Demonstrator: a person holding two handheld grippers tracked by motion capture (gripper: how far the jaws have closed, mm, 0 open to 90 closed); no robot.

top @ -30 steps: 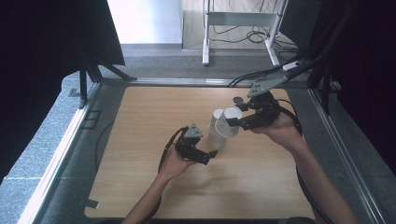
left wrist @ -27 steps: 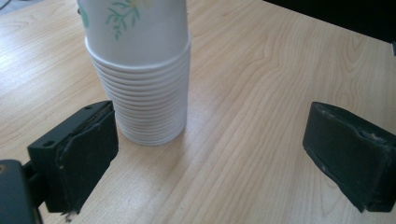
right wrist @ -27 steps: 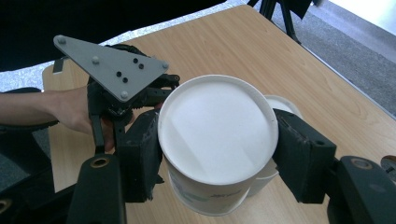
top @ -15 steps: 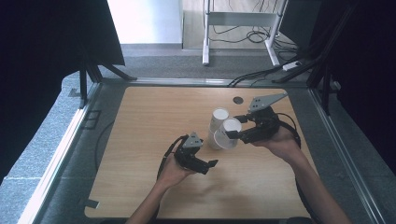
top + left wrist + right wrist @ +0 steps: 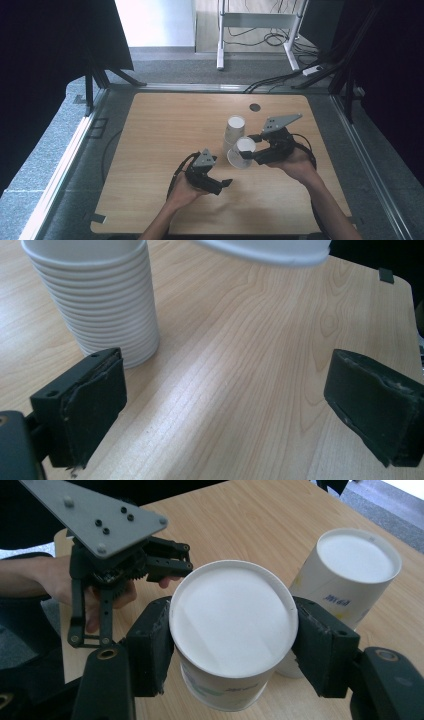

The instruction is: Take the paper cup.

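My right gripper clamps one paper cup by its sides, upside down and apparently just above the table, close beside the inverted stack of cups. My left gripper hangs wide and empty nearby. I judge one cup separated; setting it down remains.

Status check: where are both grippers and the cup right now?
Right gripper shut on paper cup, upside down. Left gripper open, nothing between its jaws. Cup stack standing beside the held cup. Nothing in the way.
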